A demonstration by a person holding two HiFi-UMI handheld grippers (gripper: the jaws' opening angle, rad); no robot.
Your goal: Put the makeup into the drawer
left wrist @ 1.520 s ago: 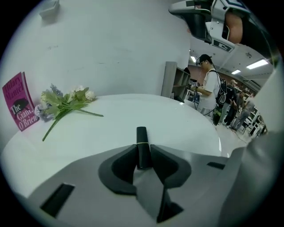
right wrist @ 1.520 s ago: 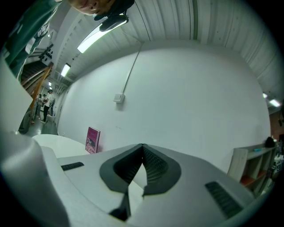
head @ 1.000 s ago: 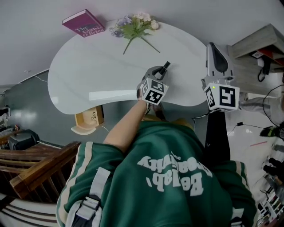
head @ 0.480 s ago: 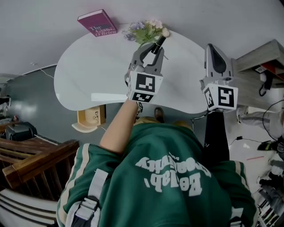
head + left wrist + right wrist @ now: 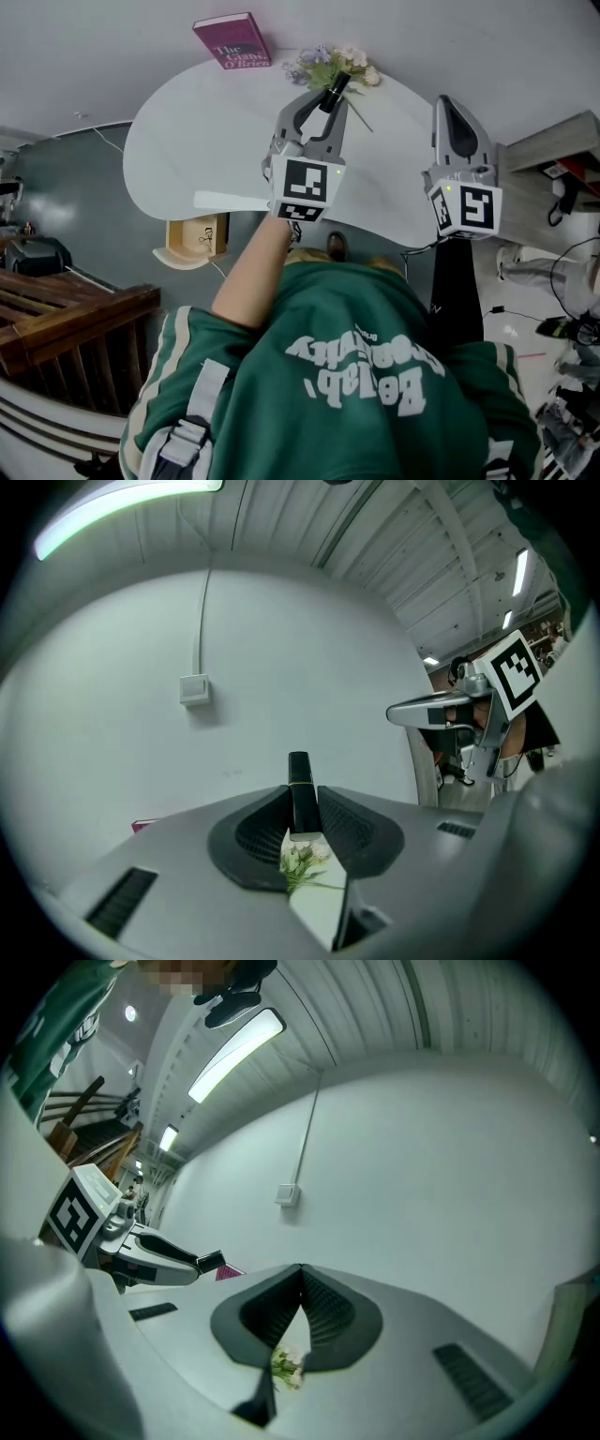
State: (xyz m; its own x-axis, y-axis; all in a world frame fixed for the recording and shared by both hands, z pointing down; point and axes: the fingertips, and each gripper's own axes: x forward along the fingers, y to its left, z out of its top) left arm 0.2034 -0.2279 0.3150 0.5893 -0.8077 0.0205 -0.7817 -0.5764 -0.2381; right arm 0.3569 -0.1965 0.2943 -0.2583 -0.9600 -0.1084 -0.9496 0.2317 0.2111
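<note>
Left gripper (image 5: pixel 326 103) has raised the makeup tube (image 5: pixel 337 87) toward the flowers (image 5: pixel 322 66).

Pink book (image 5: pixel 234 40) cover: "The … O'Brien"; shirt (image 5: pixel 356 375) print unreadable.

free: table (image 5: pixel 206 159) centre | blocked: far edge, book (image 5: pixel 234 42), flowers (image 5: pixel 314 67)

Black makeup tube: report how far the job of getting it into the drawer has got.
Done: the slim black makeup tube is off the white rounded table. In hand: the left gripper clamps it between its fingers, above the table. Left: putting it into the drawer, which I cannot pick out for sure in these views. The right gripper is shut and empty.
</note>
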